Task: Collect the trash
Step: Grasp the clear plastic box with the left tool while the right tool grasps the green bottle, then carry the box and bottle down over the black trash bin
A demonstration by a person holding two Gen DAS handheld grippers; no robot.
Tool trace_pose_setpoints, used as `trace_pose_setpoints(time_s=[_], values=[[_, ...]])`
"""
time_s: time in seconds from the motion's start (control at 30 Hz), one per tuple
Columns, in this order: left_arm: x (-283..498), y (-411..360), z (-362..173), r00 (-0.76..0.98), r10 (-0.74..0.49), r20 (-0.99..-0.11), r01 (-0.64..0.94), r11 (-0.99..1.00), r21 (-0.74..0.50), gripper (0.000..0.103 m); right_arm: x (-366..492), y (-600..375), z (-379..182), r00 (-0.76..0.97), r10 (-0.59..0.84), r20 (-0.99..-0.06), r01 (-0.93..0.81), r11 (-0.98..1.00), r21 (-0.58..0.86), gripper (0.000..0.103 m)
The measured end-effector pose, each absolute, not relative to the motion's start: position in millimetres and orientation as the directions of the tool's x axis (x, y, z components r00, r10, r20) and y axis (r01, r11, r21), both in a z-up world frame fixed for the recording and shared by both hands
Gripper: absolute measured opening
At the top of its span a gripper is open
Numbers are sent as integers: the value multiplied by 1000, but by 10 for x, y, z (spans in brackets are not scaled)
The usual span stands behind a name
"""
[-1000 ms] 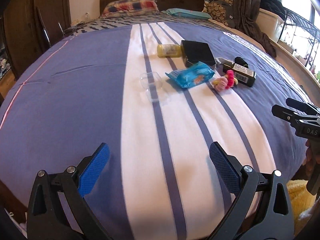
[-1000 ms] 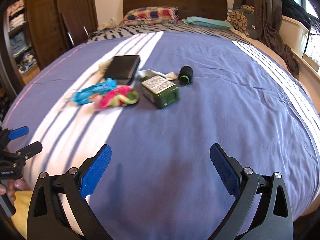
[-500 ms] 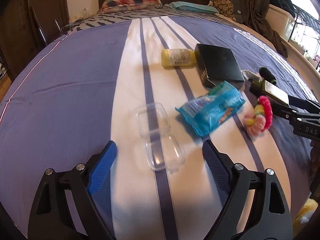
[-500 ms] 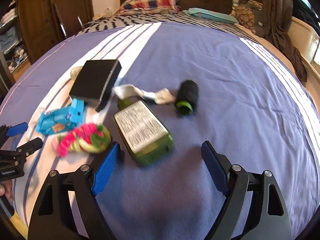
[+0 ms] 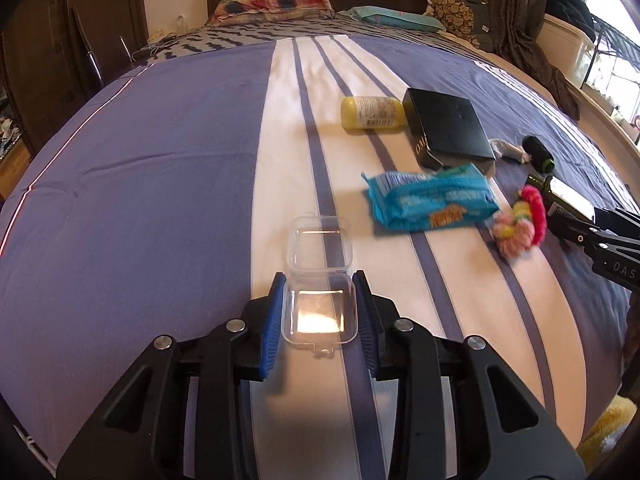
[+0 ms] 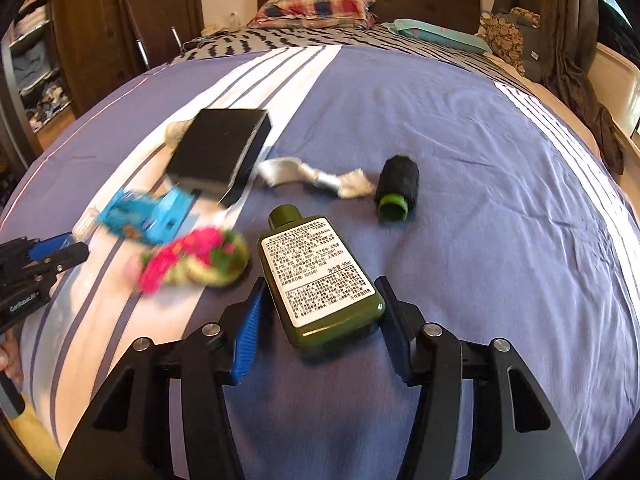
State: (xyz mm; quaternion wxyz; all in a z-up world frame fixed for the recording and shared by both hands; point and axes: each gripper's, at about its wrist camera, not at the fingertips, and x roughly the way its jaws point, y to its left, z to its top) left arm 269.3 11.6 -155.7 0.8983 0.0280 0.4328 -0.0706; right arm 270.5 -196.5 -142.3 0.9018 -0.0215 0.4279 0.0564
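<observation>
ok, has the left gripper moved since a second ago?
Yes. The left gripper has advanced up the bed toward the headboard, from bare sheet to the clear box. Its jaws are closing, with the box's near half between them.

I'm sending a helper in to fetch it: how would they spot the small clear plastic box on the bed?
On the bed, find the wide white stripe running down the purple cover. Near its foot end lies the clear plastic box, hinged open, left of the blue snack wrapper. It is the only see-through item there, and the left gripper is closing around it.
</observation>
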Motion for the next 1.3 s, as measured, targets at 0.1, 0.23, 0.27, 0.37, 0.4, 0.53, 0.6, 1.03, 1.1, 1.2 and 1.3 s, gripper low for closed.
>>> trace_pose_setpoints(time_s=[0.1, 0.23, 0.27, 0.37, 0.4, 0.53, 0.6, 1.03, 1.1, 1.2, 1.3], values=[[2480, 132, -1535, 620, -109, -777, 153, 988, -17, 31, 2477, -1959, -1401, 631, 116, -767, -137, 990, 36, 51], [2155, 135, -1471, 626, -143, -767, 183, 983, -34, 31, 2144, -1932, -1353, 642, 142, -753, -153, 987, 56, 50], [2068, 125, -1443, 629, -152, -762, 193, 981, -36, 31, 2050, -1926, -1328, 647, 148, -747, -156, 986, 61, 49], [1816, 91, -1345, 648, -167, -743, 215, 976, -32, 31, 1802, -1911, -1239, 663, 161, -731, -167, 984, 65, 49], [1723, 83, -1298, 656, -175, -734, 221, 975, -35, 31, 1738, -1910, -1210, 668, 163, -726, -171, 983, 63, 49], [1371, 25, -1090, 689, -207, -695, 250, 967, -40, 31, 1351, -1905, -1005, 707, 176, -685, -185, 981, 60, 49], [1166, -15, -997, 701, -224, -677, 270, 962, -37, 31, 1138, -1904, -888, 729, 186, -659, -193, 979, 64, 49], [296, -265, -817, 708, -339, -620, 401, 915, -43, 31, 155, -1867, -671, 787, 235, -570, -222, 971, 94, 49], [212, -286, -857, 699, -347, -625, 411, 910, -46, 31, 77, -1866, -725, 784, 236, -574, -217, 971, 104, 49], [102, -305, -940, 681, -355, -640, 423, 905, -51, 31, -34, -1854, -829, 774, 238, -587, -212, 971, 114, 49], [40, -314, -1072, 654, -363, -664, 431, 900, -67, 31, -139, -1850, -946, 769, 217, -601, -196, 975, 101, 49]])
